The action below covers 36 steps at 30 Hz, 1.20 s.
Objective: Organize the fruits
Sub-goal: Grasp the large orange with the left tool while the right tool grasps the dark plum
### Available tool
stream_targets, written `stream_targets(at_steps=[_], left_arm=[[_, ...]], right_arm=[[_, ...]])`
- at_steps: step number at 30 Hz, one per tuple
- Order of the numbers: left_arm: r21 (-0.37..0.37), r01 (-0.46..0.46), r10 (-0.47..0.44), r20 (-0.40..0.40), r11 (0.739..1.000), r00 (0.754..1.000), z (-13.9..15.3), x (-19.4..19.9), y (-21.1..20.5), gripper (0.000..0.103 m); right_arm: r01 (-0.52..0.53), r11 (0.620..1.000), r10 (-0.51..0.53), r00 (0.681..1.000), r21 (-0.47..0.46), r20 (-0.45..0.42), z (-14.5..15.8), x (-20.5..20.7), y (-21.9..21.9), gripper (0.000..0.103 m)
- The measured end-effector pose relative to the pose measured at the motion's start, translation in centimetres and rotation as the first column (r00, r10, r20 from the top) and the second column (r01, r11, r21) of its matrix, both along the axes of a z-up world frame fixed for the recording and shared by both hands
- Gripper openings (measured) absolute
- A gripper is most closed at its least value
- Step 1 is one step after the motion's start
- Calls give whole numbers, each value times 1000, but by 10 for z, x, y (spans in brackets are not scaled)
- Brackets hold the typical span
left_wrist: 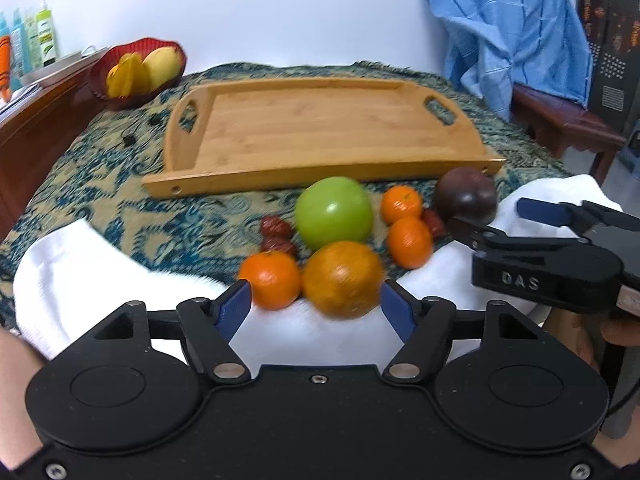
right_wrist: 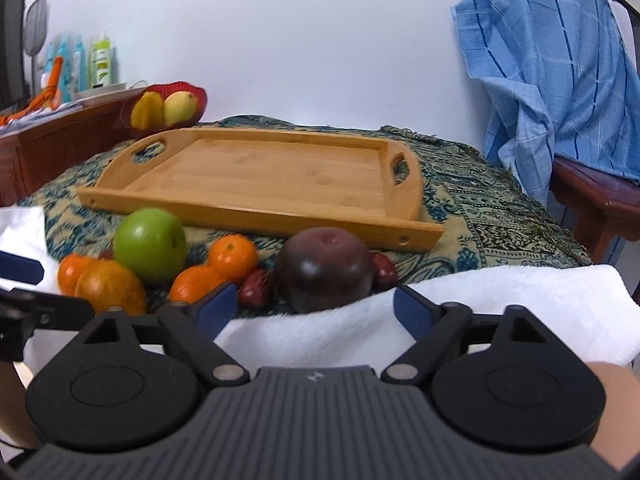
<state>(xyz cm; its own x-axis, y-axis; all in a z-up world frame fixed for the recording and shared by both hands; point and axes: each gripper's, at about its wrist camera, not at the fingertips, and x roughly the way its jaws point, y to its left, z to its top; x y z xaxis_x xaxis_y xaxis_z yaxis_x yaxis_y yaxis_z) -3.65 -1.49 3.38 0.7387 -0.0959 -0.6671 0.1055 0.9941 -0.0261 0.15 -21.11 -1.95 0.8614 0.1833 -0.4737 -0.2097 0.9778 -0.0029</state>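
Loose fruit lies on the patterned cloth in front of an empty wooden tray [left_wrist: 320, 132] [right_wrist: 260, 176]. There are a green apple [left_wrist: 334, 212] [right_wrist: 150, 242], a big orange [left_wrist: 342, 278] [right_wrist: 108, 286], three small oranges [left_wrist: 270, 280], [left_wrist: 401, 204], [left_wrist: 410, 240], a dark purple round fruit [left_wrist: 466, 196] [right_wrist: 324, 274] and several red dates [left_wrist: 276, 228] [right_wrist: 256, 288]. My left gripper [left_wrist: 316, 306] is open, just short of the big orange and a small one. My right gripper [right_wrist: 316, 310] [left_wrist: 500, 218] is open just in front of the dark fruit.
A white towel [left_wrist: 80, 272] [right_wrist: 500, 300] lies along the near edge under both grippers. A red bowl [left_wrist: 138, 68] [right_wrist: 168, 110] with yellow fruit stands at the back left. A blue cloth [right_wrist: 552, 80] hangs over a chair at right. Bottles [left_wrist: 44, 36] line a wooden cabinet at left.
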Motion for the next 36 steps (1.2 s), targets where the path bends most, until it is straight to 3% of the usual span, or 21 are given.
stream_targets(at_steps=[6,9,16,25,27,29,36], left_arm=[[14,-15,15,29,1000,999,-5,2,-11,54],[-2,16,-16,33,1000,999,-5,1,-14,37],[36,19,-21,51,999,998,-8,3,-23,41],[100,34,-42,80,994,996,-18,11,-34,48],[118,37,-49,94,992,994,-20,11,-38,49],[134,37,-52,108,990,993,-21,10,-40,49],[130,16,-33,135,991,990,-20,3,-41,47]], right_arm=[[-9,1000,9,1000,21,3,0,11,-6,82],[-20,1000,19,1000,18,4,-1,15,-5,80],[-43,999,43,999,8,5,-9,22,-4,78],[-60,995,61,998,78,-7,-17,35,-13,77],[-58,994,59,998,89,-10,-18,37,-14,75],[-55,994,57,998,89,-12,-20,38,-13,67],[-43,996,41,999,78,23,-21,32,-10,65]])
